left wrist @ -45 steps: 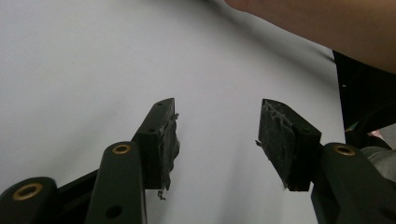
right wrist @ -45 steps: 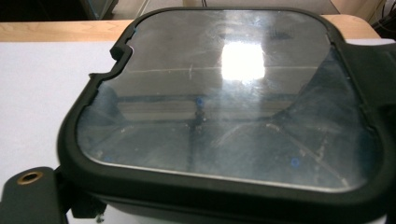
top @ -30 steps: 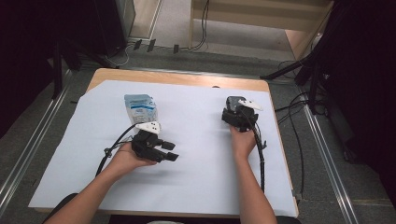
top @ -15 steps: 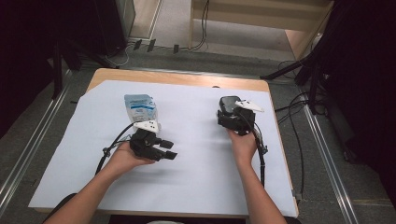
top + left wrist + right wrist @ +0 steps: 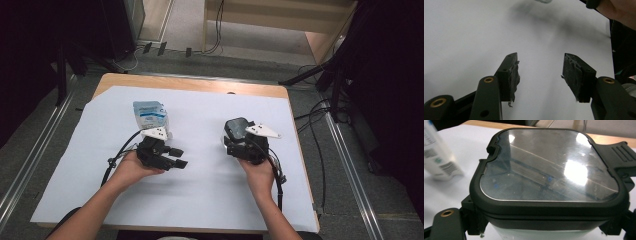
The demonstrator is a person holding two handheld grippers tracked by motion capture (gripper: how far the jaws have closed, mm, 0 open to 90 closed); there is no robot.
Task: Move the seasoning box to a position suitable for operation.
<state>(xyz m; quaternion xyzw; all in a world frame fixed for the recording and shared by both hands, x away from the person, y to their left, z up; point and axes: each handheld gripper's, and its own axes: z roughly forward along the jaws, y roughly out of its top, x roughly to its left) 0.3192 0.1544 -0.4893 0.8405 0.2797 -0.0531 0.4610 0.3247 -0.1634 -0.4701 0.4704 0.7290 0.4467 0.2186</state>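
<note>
Since a second ago the right gripper (image 5: 235, 137) has slid leftward toward the middle of the white sheet (image 5: 210, 200), carrying the dark lidded container (image 5: 236, 127) with it, so it looks like it's being brought over to the other hand.

High view: left gripper (image 5: 176, 157) sits put, near the blue-white pouch (image 5: 150, 114).

Left gripper view: jaws spread apart, nothing between the pads (image 5: 513, 75), just sheet.

Right gripper view: container (image 5: 549, 177) clamped between the jaws, glossy lid on, pouch (image 5: 439, 155) off to its left.
</note>
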